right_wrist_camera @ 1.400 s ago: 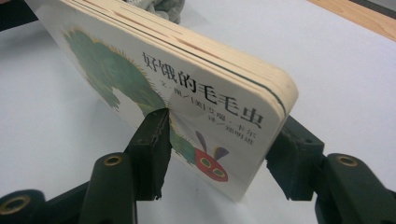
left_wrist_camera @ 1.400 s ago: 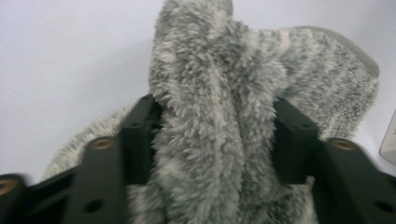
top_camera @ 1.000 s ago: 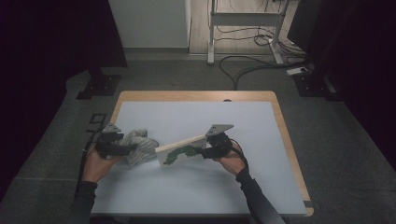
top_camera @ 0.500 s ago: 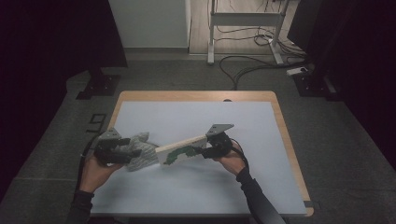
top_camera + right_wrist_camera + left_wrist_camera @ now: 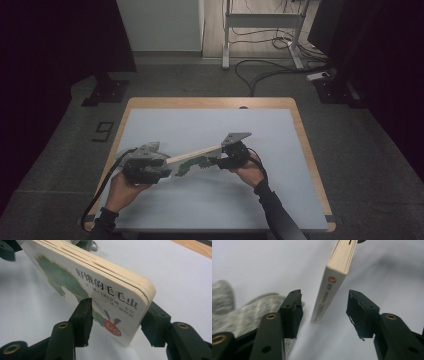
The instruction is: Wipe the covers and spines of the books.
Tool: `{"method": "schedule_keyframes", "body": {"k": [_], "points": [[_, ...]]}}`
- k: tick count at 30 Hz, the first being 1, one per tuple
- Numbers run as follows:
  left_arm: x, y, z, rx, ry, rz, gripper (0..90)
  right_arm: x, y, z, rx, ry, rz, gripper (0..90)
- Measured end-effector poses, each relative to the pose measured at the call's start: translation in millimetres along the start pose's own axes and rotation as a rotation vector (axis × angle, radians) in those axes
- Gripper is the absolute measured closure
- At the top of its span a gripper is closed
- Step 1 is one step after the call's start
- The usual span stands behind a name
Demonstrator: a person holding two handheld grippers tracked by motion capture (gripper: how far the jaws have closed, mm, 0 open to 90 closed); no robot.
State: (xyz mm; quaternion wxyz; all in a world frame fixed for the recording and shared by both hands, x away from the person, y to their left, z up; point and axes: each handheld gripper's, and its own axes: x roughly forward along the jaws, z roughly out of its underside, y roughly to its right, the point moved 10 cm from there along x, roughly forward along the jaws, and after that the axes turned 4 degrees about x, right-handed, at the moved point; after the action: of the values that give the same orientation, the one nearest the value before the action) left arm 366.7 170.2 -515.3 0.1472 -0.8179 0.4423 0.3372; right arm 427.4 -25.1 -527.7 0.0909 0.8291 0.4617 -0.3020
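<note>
Now right claw grips board book; left claw, closing, straddles its spine w/o touching.

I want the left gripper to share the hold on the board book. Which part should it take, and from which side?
Probably the free spine end of the board book, approached end-on, one jaw on each cover. The book stands on edge between the open left gripper, whose jaws have just been closing. The right gripper clamps the opposite end, and a grey glove lies beside it.
</note>
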Motion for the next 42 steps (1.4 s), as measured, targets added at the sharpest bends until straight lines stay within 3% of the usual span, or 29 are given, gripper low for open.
{"method": "schedule_keyframes", "body": {"k": [5, 11, 27, 33, 42], "points": [[7.0, 5.5, -4.8, 0.023, -0.006, -0.013, 55.4, -3.3, -0.4, 1.4, -0.005, -0.002, 0.0, 49.0], [7.0, 7.8, -5.1, 0.017, -0.002, -0.014, 63.4, -8.6, -4.6, 5.3, -0.021, -0.006, -0.01, 49.7], [5.5, 31.4, 2.1, 0.025, -0.002, -0.025, 56.8, -27.6, -18.7, 18.6, 0.0, -0.024, -0.01, 43.9], [7.5, 38.3, 8.7, -0.009, 0.006, -0.018, 52.2, -30.9, -22.0, 26.4, 0.013, -0.031, -0.022, 41.9], [11.6, 49.1, 20.5, -0.02, -0.028, -0.026, 44.6, -34.1, -30.8, 36.4, 0.013, -0.052, -0.03, 38.1]]}}
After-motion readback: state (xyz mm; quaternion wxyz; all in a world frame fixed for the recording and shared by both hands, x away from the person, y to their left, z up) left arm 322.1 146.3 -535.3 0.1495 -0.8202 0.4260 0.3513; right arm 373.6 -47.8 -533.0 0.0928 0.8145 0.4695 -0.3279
